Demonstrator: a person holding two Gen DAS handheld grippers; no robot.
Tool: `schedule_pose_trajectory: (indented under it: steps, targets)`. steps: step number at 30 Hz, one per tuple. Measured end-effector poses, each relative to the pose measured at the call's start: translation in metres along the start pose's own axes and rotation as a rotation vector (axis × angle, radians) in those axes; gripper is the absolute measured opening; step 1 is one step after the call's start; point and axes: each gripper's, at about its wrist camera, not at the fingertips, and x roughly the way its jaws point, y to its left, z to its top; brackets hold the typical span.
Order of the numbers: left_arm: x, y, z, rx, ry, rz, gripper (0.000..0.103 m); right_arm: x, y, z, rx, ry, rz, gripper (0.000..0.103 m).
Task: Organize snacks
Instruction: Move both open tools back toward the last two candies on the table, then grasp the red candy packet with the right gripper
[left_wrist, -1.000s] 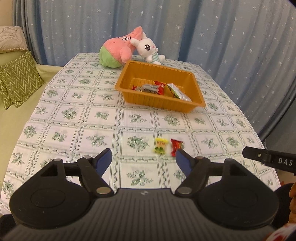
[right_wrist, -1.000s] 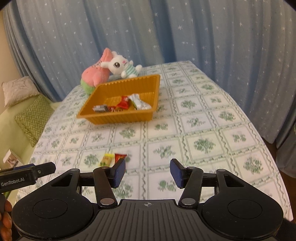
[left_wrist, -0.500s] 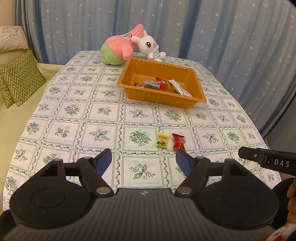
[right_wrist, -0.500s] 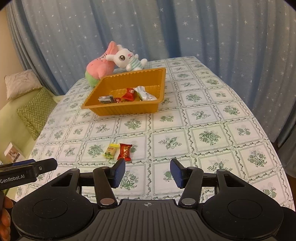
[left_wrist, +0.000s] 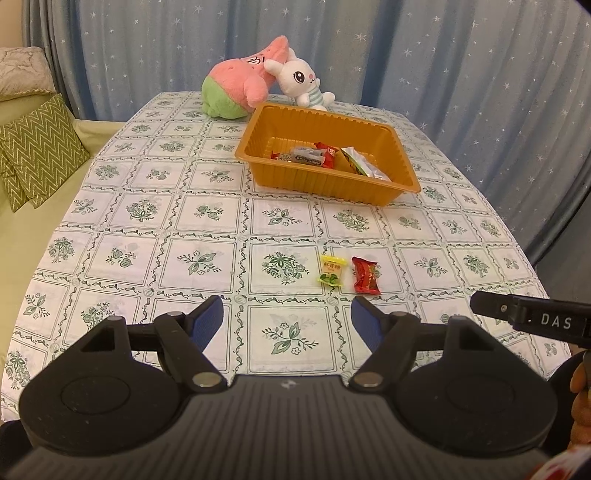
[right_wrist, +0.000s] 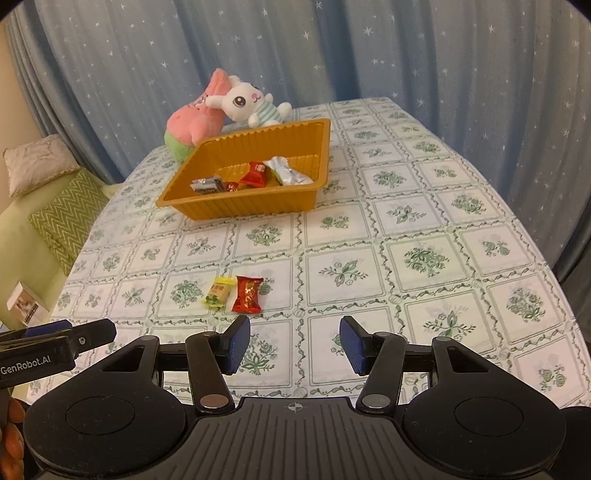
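Note:
A yellow candy (left_wrist: 332, 272) and a red snack packet (left_wrist: 365, 275) lie side by side on the patterned tablecloth, near the front; they also show in the right wrist view, yellow candy (right_wrist: 217, 292) and red packet (right_wrist: 248, 294). An orange tray (left_wrist: 373, 190) further back holds several wrapped snacks; it also shows in the right wrist view (right_wrist: 243, 208). My left gripper (left_wrist: 287, 323) is open and empty, short of the two loose snacks. My right gripper (right_wrist: 294, 344) is open and empty, just right of them.
A pink plush (left_wrist: 240, 86) and a white bunny plush (left_wrist: 301, 83) sit behind the tray. A green zigzag cushion (left_wrist: 37, 151) lies on the sofa at left. Blue star curtains hang behind. The table edge drops off at right (right_wrist: 554, 273).
Both grippers have tilted or risen so the table shows lower and fuller in view; the loose snacks now sit further from the fingertips. Jaws stay open.

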Motion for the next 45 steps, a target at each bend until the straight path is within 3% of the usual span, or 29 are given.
schedule_pose_trajectory:
  steps: [25, 29, 40, 43, 45]
  targets:
    - [0.075, 0.016, 0.013, -0.007, 0.046, 0.017, 0.074, 0.099, 0.029, 0.001, -0.062, -0.011, 0.063, 0.053]
    - [0.084, 0.017, 0.014, -0.009, 0.051, 0.017, 0.074, 0.112, 0.033, 0.002, -0.074, -0.011, 0.065, 0.042]
    - [0.095, 0.028, 0.013, -0.031, 0.059, 0.021, 0.074, 0.14, 0.042, 0.002, -0.107, -0.001, 0.041, 0.033]
    - [0.096, 0.029, 0.012, -0.034, 0.061, 0.02, 0.074, 0.145, 0.044, 0.003, -0.121, 0.004, 0.034, 0.023]
    - [0.096, 0.03, 0.012, -0.036, 0.063, 0.019, 0.074, 0.145, 0.046, 0.002, -0.141, 0.003, 0.029, 0.022]
